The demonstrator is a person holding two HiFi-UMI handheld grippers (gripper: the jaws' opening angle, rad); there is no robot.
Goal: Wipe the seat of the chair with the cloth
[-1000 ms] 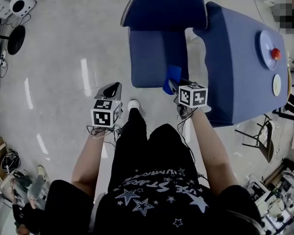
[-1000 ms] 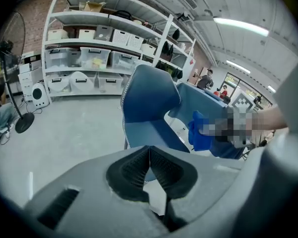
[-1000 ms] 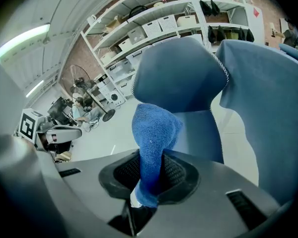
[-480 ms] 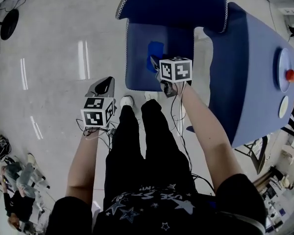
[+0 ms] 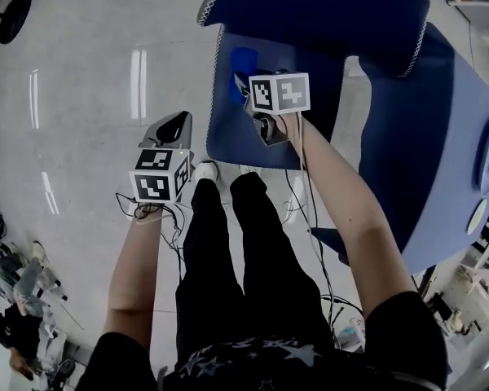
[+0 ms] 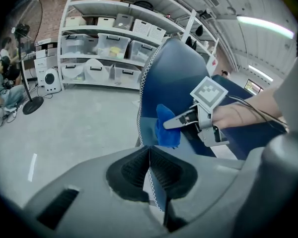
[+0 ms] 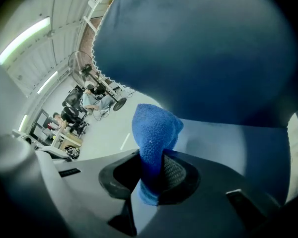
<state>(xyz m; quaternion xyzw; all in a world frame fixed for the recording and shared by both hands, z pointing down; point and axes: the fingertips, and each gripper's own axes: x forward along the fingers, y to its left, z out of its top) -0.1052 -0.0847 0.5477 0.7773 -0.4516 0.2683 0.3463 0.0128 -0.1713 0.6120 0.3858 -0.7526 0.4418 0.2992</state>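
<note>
Now right gripper (image 7: 151, 175) jaws pinch the cloth (image 7: 154, 133); left gripper (image 6: 150, 170) jaws closed, empty.

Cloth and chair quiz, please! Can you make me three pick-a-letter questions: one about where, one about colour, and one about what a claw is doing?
1. Where is the cloth?
A. on the floor
B. at the chair seat, in the right claw
C. on the table

2. What colour is the chair seat?
A. red
B. green
C. blue

3. What is the left claw doing?
A. shut with nothing in it
B. holding the cloth
C. wide open

Answers:
1 B: the right gripper view shows the cloth pinched in that claw, above the seat.
2 C: the seat is blue in every view.
3 A: the left gripper view shows its jaws together and bare.
</note>
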